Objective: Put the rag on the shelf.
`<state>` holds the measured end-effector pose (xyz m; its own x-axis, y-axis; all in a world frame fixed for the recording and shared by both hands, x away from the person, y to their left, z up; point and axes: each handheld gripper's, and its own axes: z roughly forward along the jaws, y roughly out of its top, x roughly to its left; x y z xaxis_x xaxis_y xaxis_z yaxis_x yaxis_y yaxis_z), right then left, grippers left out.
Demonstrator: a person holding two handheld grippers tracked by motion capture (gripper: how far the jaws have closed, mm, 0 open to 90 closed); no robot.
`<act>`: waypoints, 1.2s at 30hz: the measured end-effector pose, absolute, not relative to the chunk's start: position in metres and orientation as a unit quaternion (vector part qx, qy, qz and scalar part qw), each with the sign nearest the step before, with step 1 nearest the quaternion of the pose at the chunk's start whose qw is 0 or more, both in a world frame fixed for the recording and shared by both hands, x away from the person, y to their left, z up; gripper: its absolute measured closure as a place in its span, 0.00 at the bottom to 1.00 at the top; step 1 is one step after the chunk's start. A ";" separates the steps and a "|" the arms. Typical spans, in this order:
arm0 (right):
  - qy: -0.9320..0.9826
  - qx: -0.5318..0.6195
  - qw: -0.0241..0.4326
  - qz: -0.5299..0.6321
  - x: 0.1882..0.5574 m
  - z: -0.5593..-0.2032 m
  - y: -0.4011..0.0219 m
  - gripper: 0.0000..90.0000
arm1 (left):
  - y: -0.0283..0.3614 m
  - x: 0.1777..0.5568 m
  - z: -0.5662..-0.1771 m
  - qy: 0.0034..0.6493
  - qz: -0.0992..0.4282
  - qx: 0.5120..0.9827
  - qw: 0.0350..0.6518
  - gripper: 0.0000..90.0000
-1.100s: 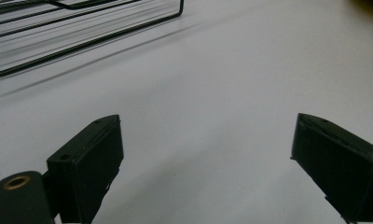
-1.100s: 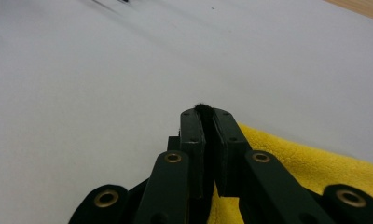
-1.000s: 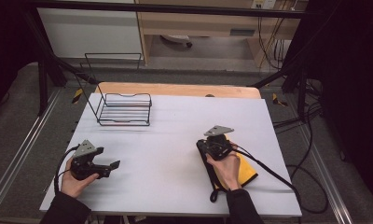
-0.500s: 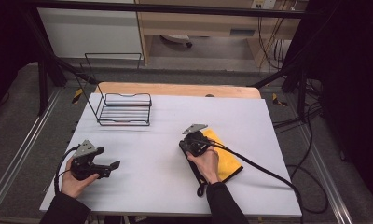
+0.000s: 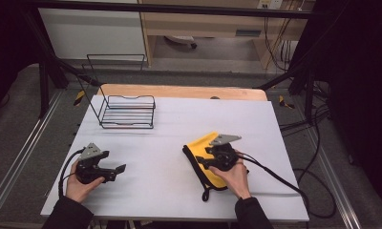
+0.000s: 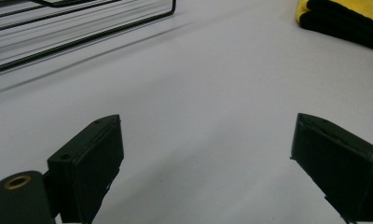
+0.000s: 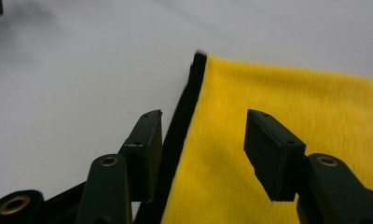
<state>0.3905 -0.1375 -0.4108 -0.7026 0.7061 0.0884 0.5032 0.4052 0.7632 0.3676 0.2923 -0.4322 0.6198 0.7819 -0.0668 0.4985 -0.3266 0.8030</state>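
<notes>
The yellow cloth [image 5: 204,151] looks soft and light. It will bend and flop when it is lifted, and it could slip out of a loose hold. A good place to take hold is the black edge [image 7: 187,109], because it looks thicker there.

The cloth is bright yellow and fuzzy, with a black border and a small black loop at its near end. It lies flat on the white tabletop [image 5: 179,124], a little right of the middle and on the near side.

The right gripper [image 7: 201,151] sits over the cloth. Its jaws have just been opening and now stand partway apart, with the cloth's edge between them but not pinched.

The left gripper [image 6: 212,168] rests at the near left, its jaws wide with nothing in them. A wire basket [image 5: 127,112] stands at the far left.
</notes>
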 end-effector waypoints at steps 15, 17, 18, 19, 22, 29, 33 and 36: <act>0.862 0.326 0.121 0.368 0.323 -0.443 -0.173 0.56 | 0.288 0.365 -0.432 0.396 0.168 0.801 0.416 0.10; 0.863 0.324 0.124 0.367 0.323 -0.445 -0.171 0.54 | 0.288 0.365 -0.432 0.394 0.169 0.802 0.416 0.10; 0.866 0.319 0.129 0.363 0.323 -0.446 -0.169 0.54 | 0.288 0.365 -0.432 0.394 0.169 0.802 0.417 0.10; 0.868 0.315 0.133 0.360 0.324 -0.446 -0.168 0.55 | 0.288 0.365 -0.432 0.394 0.169 0.802 0.416 0.10; 0.874 0.305 0.147 0.349 0.326 -0.448 -0.165 0.59 | 0.288 0.365 -0.432 0.395 0.169 0.802 0.415 0.11; 0.888 0.269 0.181 0.327 0.326 -0.449 -0.165 0.71 | 0.289 0.364 -0.432 0.392 0.170 0.803 0.415 0.11; 0.890 0.264 0.189 0.320 0.324 -0.449 -0.164 0.72 | 0.289 0.364 -0.432 0.393 0.170 0.802 0.416 0.11; 0.890 0.268 0.195 0.311 0.325 -0.448 -0.163 0.80 | 0.289 0.364 -0.432 0.392 0.170 0.803 0.416 0.11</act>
<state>0.3253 -0.1629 -0.4480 -0.7798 0.5994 -0.1807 0.3562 0.6621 0.6593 0.3637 0.2887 -0.4317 0.6348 0.7708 -0.0535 0.4886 -0.3468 0.8006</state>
